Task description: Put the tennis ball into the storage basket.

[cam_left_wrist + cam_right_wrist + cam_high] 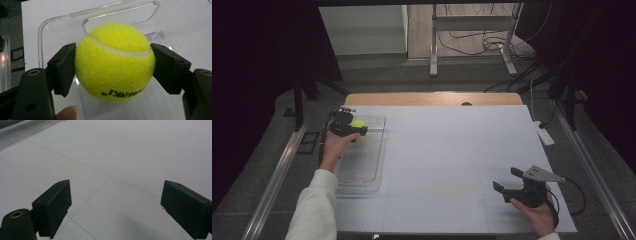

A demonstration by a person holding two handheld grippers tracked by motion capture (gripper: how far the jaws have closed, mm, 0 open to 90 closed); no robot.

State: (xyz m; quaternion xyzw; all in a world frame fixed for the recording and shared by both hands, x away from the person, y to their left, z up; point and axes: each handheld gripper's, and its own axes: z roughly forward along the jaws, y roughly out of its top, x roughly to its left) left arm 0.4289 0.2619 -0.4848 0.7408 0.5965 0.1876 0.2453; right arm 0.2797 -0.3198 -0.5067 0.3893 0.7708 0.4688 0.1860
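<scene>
A yellow tennis ball (115, 61) sits between both black jaws of my left gripper (113, 67), which is shut on it. In the high view the ball (357, 122) and the left gripper (354, 127) hover over the far end of a clear plastic tray (362, 165) at the table's left. The tray's handle cut-out (120, 13) lies behind the ball. My right gripper (507, 181) rests near the front right of the white table (452, 150); its jaws stand wide apart over bare table, with nothing between them (115, 207).
A white power strip (544, 133) lies at the table's right edge. Metal rails (277, 175) run along both sides of the table. Beyond the far edge stand a metal frame's legs (433, 50) and loose cables on the floor.
</scene>
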